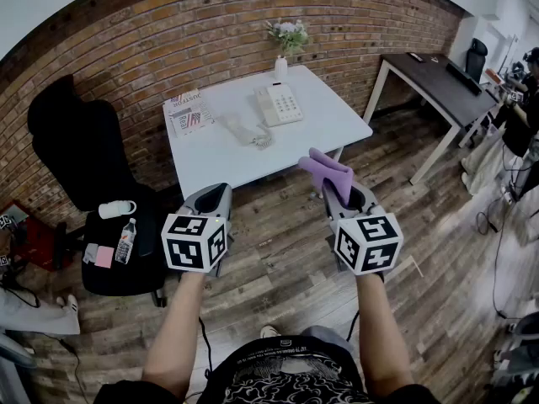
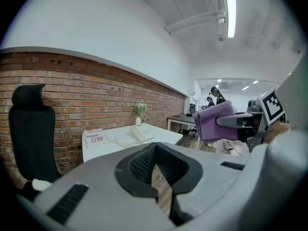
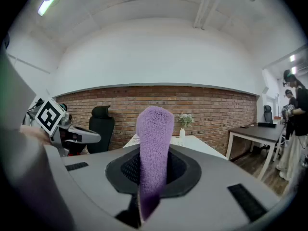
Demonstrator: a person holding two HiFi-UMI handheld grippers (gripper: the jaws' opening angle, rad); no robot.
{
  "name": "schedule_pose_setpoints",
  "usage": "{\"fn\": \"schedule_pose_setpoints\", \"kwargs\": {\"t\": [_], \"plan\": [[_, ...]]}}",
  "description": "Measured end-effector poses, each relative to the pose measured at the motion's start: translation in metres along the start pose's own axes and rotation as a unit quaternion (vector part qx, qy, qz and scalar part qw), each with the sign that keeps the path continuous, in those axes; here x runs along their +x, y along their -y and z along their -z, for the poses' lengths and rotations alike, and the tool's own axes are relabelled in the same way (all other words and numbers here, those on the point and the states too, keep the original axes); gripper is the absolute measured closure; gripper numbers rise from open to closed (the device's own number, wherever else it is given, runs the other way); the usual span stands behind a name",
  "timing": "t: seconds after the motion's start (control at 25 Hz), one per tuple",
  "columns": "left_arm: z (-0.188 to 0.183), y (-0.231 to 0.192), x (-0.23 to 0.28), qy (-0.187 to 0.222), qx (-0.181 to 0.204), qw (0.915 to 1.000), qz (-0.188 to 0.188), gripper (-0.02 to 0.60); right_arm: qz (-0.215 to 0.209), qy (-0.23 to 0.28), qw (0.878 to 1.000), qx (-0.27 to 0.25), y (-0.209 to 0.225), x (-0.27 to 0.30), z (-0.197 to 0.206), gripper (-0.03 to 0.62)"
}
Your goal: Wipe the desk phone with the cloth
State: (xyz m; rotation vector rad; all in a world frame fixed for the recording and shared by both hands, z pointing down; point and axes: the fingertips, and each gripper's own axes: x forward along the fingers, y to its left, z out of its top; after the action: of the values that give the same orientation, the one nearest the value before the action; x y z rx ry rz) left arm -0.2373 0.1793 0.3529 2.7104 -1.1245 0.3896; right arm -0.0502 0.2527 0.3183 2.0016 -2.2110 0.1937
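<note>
Jaws of right gripper (image 1: 338, 194) pinch cloth (image 1: 326, 169); left gripper (image 1: 217, 194) closed, empty; forearms outstretched.

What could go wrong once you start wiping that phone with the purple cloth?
1. The vase of flowers stands just behind the desk phone; a wide wipe could tip it.
2. The handset lies off its cradle with the coiled cord loose; the cloth might snag and drag it.
3. The right gripper pinches only part of the cloth, so it may slip out.

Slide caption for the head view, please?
Right claw holds the purple cloth, left claw shut empty; desk phone sits on the white table ahead.
</note>
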Motion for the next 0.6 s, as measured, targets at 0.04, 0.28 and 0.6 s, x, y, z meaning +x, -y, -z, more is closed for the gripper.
{"fn": "schedule_pose_setpoints", "kwargs": {"t": [0.04, 0.28, 0.6], "plan": [[0.001, 0.0, 0.002, -0.001, -0.001, 1.0, 0.001, 0.58, 0.0, -0.001, 1.0, 0.001, 0.0, 0.001, 0.0, 0.551], [0.004, 0.0, 0.015, -0.007, -0.003, 0.9999, 0.007, 0.58, 0.0, -0.002, 1.0, 0.002, 0.006, 0.012, 0.0, 0.551], [-0.005, 0.001, 0.051, 0.001, 0.012, 0.9999, 0.006, 0.58, -0.01, 0.0, 1.0, 0.006, 0.034, 0.04, 0.003, 0.551]]}}
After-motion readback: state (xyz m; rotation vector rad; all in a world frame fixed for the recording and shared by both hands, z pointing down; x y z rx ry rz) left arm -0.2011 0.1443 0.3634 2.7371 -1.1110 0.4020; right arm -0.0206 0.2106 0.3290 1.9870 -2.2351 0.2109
